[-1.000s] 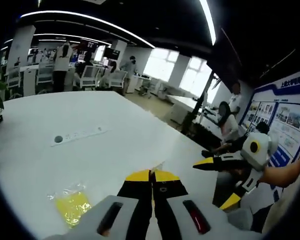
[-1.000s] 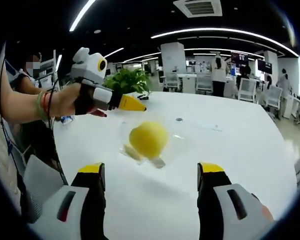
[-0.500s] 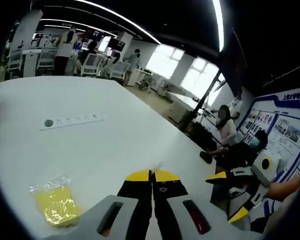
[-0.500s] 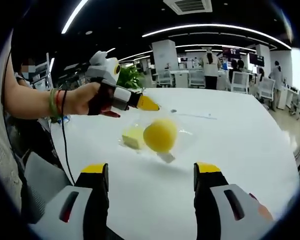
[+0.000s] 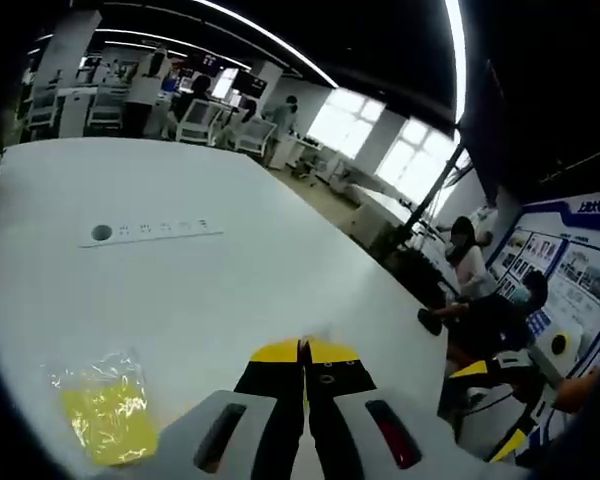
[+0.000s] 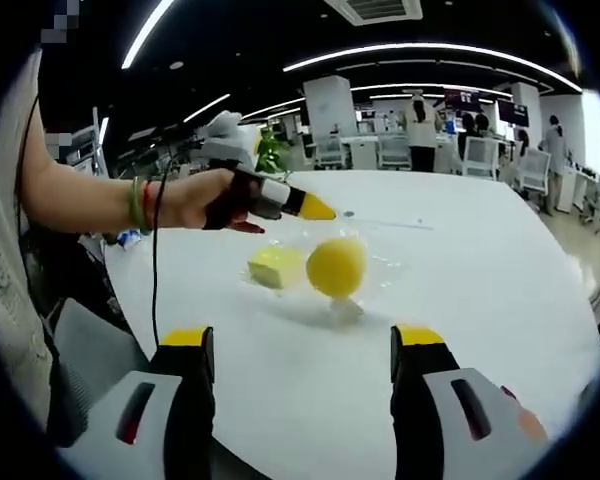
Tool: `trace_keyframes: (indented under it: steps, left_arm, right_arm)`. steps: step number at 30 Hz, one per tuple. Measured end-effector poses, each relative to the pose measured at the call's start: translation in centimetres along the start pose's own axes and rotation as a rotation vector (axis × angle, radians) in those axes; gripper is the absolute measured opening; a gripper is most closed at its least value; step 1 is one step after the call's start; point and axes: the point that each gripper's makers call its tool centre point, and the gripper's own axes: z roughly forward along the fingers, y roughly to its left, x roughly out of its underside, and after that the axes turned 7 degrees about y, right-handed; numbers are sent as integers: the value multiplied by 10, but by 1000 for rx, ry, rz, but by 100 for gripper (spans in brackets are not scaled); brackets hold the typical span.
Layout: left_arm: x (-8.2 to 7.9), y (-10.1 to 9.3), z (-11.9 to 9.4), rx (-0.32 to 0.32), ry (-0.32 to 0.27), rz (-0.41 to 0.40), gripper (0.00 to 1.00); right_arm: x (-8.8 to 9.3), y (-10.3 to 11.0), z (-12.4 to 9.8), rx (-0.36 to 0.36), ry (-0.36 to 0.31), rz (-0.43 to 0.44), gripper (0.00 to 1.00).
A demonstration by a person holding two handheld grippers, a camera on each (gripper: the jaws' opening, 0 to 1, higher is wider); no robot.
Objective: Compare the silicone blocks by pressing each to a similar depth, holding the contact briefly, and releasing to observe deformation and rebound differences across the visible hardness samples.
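On the white table, a round yellow silicone sample and a yellow block lie in clear plastic wrap. My left gripper, held by a hand, is shut, and its yellow tip hovers just above and left of the round sample without touching it. In the left gripper view, the shut left gripper points across the table, with a yellow block in a clear bag at its lower left. My right gripper is open and empty, short of the samples; the right gripper also appears at the table's right edge.
A socket strip is set into the table top. A potted plant stands at the far end. Beyond the table's right edge, seated people are near a poster wall. Desks, chairs and standing people fill the background.
In the right gripper view, the hand with the left gripper has come further right, closer over the samples. The left gripper view has swung, so the right gripper now sits lower at its right edge.
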Motion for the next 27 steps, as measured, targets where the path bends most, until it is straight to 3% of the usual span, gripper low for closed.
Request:
trace_keyframes:
  steps: [5, 16, 27]
  left_arm:
    - [-3, 10, 8, -21, 0, 0, 0]
    - [1, 51, 25, -51, 0, -103, 0]
    - [28, 88, 48, -108, 22, -258, 0]
  right_arm:
    - [3, -4, 2, 11, 8, 6, 67]
    - [12, -19, 7, 38, 60, 13, 64]
    - [13, -30, 10, 50, 71, 37, 62]
